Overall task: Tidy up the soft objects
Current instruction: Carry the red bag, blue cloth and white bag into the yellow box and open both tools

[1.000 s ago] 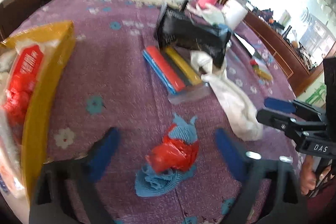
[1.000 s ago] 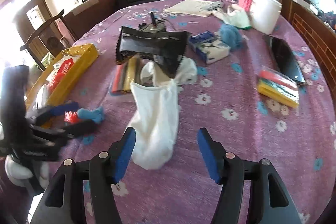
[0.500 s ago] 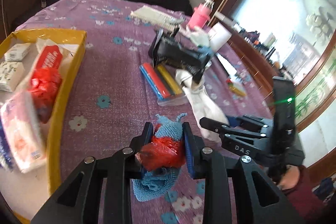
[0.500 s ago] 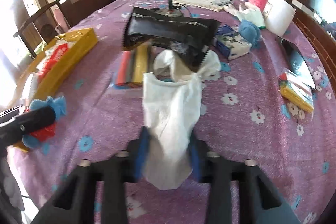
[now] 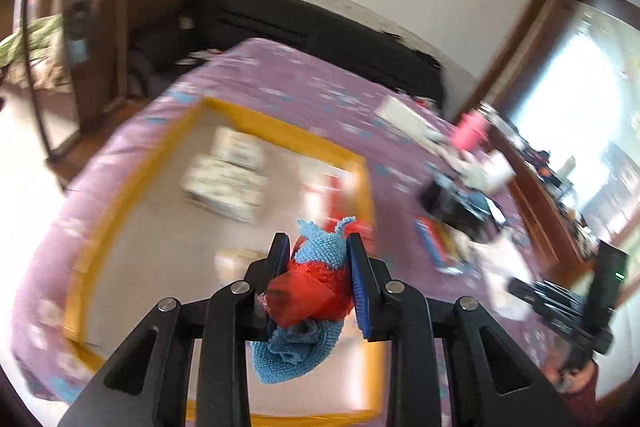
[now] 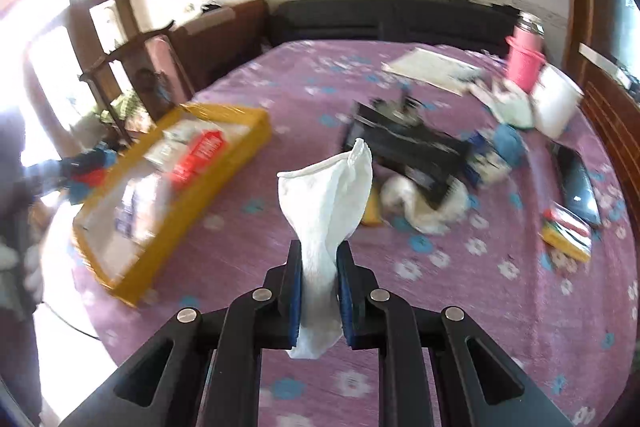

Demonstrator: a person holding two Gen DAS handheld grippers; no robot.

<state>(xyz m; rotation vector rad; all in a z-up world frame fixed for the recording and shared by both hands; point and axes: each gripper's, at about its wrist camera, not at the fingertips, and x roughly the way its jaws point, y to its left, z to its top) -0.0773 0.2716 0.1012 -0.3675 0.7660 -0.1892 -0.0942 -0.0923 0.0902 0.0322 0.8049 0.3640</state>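
Grippers both grip cloth above the purple flowered bench. Left gripper is clamped on a blue knitted cloth bundled with red plastic, over the yellow-rimmed tray. Right gripper is squeezed nearly closed on a limp white sock, lifted off the bench.

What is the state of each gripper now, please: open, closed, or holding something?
Left gripper: closed on the blue and red cloth bundle.
Right gripper: closed on the white cloth.
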